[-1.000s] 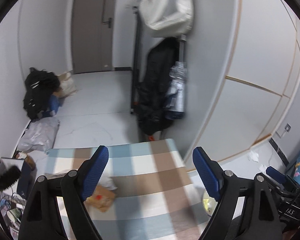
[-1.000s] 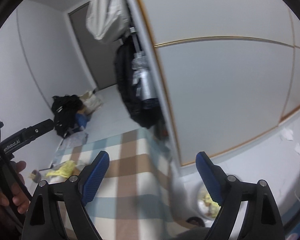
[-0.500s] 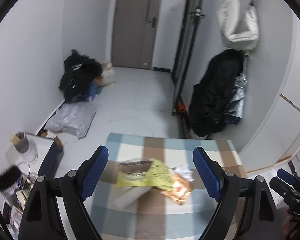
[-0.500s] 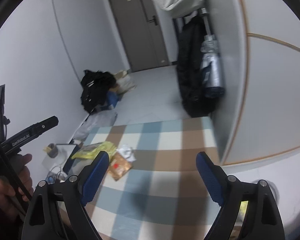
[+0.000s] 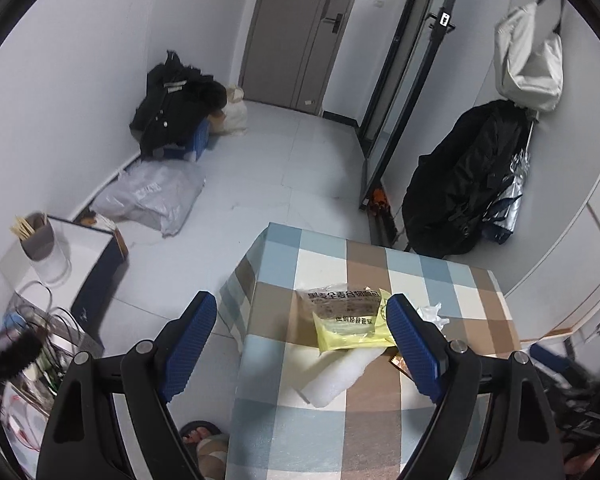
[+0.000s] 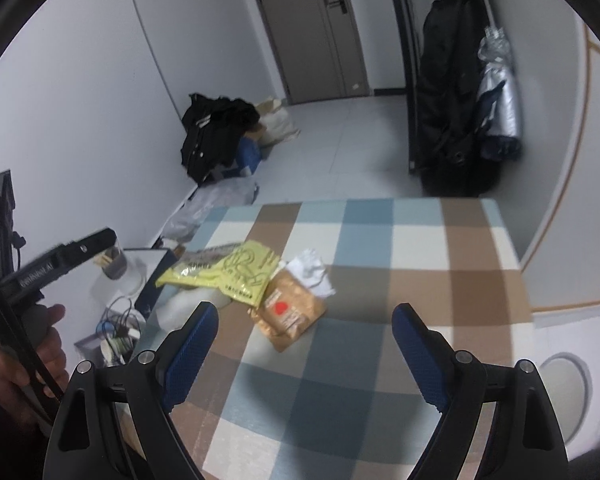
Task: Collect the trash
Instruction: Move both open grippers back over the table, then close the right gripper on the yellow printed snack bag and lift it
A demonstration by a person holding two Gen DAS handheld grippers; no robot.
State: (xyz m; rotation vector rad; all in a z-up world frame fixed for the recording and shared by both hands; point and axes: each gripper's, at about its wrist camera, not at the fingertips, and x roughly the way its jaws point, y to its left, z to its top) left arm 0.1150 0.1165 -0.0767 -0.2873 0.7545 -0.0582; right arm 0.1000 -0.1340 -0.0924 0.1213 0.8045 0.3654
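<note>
right wrist view, trash pile [image 6: 260,280] ahead-left of wide-apart right gripper [image 6: 304,340] — untouched

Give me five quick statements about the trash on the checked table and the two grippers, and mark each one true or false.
1. The yellow wrapper lies partly on a white foam piece. True.
2. The brown snack packet sits alone at the table's far right corner. False: it lies by the left side, touching the yellow wrapper and the crumpled white tissue.
3. The right gripper is open and empty. True.
4. The left gripper is clamped on the yellow wrapper. False: its jaws stand wide apart, with nothing pressed between them.
5. The checked tablecloth is red and white. False: it is blue, brown and white.
</note>
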